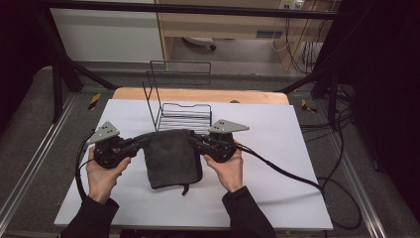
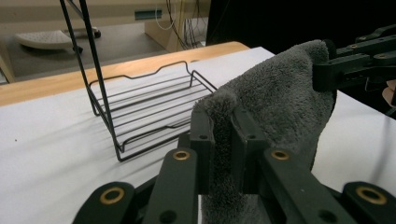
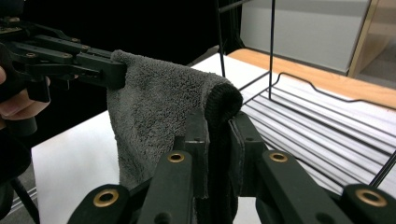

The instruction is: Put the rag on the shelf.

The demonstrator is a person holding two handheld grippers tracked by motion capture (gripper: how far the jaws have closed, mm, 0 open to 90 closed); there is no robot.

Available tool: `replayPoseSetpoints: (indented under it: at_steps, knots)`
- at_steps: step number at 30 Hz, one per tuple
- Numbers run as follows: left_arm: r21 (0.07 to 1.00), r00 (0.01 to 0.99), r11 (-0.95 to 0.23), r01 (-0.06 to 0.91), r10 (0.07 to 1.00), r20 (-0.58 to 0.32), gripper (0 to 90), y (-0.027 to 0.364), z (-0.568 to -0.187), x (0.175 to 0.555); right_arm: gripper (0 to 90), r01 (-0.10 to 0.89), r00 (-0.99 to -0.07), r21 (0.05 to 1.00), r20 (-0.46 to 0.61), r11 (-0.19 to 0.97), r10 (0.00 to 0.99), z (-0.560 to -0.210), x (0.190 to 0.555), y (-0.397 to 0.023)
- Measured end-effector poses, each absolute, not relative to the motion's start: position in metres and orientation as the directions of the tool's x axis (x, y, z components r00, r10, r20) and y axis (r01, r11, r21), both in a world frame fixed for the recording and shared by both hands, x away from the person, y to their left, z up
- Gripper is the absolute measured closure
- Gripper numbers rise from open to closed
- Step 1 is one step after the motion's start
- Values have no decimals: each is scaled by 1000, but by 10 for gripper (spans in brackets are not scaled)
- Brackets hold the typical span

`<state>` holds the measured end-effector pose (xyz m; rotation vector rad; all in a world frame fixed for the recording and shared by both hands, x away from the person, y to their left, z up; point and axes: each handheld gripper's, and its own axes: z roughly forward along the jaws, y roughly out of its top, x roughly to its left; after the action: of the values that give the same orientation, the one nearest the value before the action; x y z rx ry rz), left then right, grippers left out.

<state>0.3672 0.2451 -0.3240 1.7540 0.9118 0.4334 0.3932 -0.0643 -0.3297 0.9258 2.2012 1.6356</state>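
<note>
A dark grey folded towel (image 1: 172,157) hangs between my two grippers just above the white table cover, its lower end trailing toward me. My left gripper (image 1: 147,138) is shut on the towel's top left corner (image 2: 223,103). My right gripper (image 1: 194,140) is shut on the top right corner (image 3: 223,100). In the left gripper view the right gripper (image 2: 332,71) clamps the far corner. In the right gripper view the left gripper (image 3: 109,71) holds the far one. A black wire rack (image 1: 182,116) stands directly behind the towel.
The wire rack has a tall back frame (image 1: 179,73) and a low shelf (image 2: 154,112). The white cover (image 1: 267,148) lies over a wooden table (image 1: 198,94). Cables (image 1: 297,176) trail from the grippers across the right side. Dark frame posts stand at both sides.
</note>
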Motion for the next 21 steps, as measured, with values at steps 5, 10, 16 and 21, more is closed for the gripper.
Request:
replayPoseSetpoints:
  at_steps: [5,10,16,21]
  knots:
    - [928,642,-138,347,756,-128,803,245,-318,365,803,316,-774,934,152,166,615,-322,390,-64]
    - [935,641,-129,331,758,-122,803,245,-313,365,803,289,-776,943,131,163,617,-314,389,-64]
    - [947,643,-111,303,757,-117,803,245,-304,367,804,268,-776,951,117,155,620,-306,388,-65]
    - [955,641,-87,284,758,-121,803,242,-298,370,804,233,-772,962,92,145,629,-296,387,-67]
